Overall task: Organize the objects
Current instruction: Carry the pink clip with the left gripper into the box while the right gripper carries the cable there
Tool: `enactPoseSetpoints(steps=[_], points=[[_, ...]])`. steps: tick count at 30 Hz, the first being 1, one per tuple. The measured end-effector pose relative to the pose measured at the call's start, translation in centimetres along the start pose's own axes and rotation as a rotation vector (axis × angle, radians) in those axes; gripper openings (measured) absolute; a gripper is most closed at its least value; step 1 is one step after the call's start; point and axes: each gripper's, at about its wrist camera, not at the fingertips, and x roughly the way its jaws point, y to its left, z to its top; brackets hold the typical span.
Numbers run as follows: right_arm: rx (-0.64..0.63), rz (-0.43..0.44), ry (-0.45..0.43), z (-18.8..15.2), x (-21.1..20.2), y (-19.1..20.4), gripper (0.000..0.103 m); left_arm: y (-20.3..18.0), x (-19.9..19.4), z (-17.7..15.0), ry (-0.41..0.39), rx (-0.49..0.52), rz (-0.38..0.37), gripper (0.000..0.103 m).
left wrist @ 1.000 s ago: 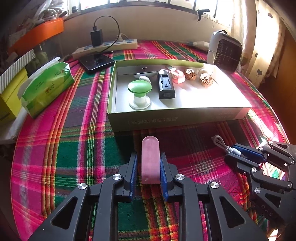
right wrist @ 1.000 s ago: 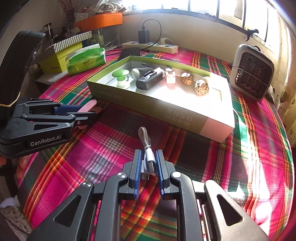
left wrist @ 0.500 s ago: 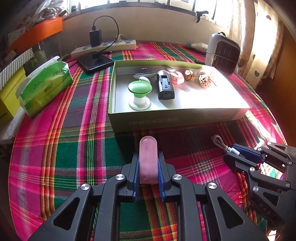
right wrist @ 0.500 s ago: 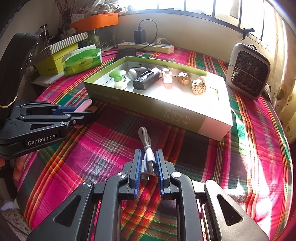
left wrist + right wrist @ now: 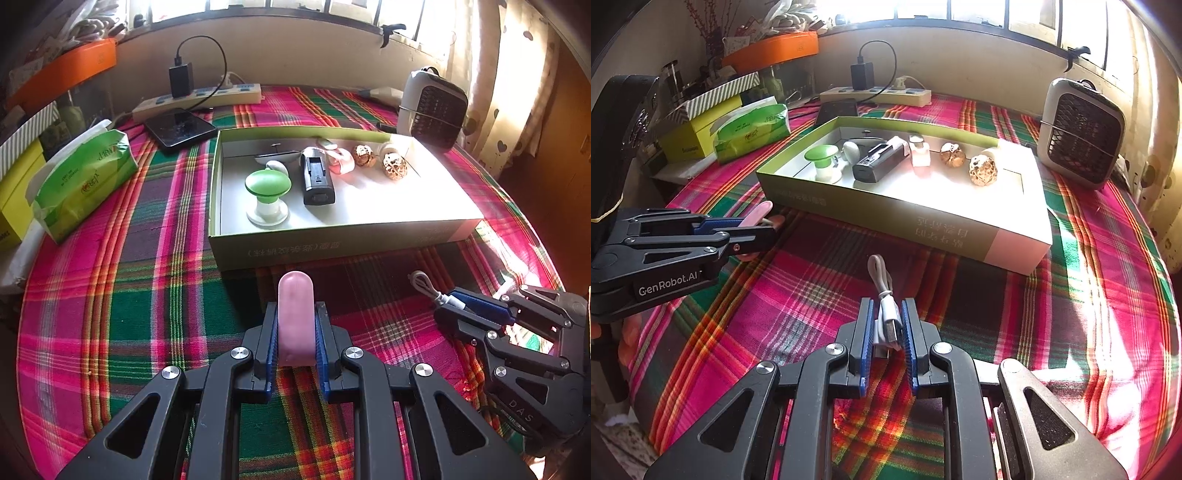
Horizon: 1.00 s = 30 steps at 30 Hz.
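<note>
My left gripper (image 5: 295,314) is shut on a flat pink oblong piece (image 5: 295,317), held just in front of the open green box (image 5: 332,251). The same pink piece (image 5: 757,213) shows in the right wrist view, clamped in the left gripper (image 5: 764,227). My right gripper (image 5: 886,310) is shut on a bundled white USB cable (image 5: 884,306), its loop sticking out ahead. In the left wrist view the right gripper (image 5: 448,302) and the cable (image 5: 428,288) sit at right. Inside the box lie a green-capped knob (image 5: 267,184), a black battery holder (image 5: 317,177) and two walnuts (image 5: 395,166).
A plaid cloth (image 5: 129,295) covers the table. A green tissue pack (image 5: 85,177) and yellow box (image 5: 690,138) lie left. A power strip (image 5: 207,98) and phone (image 5: 179,127) sit behind the box, a small white heater (image 5: 1080,133) at back right.
The left gripper's jaws closed onto the pink piece, which stood loosely between them before. The right gripper kept its hold on the cable.
</note>
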Motion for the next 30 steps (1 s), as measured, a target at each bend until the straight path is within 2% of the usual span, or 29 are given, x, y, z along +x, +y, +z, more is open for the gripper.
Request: enactPoseSetpoints(steps=[14,30], points=[[0.043,0.023,-0.049,1.4,-1.7,-0.7,0.016,-2.0,-1.7,2.3,-0.043,0.032,-0.069,0.016],[0.101,-0.066,-0.077,5.4,-1.1,-4.3,0.016,-4.4,0.5,6.6,-0.066,0.061,-0.092,0.016]])
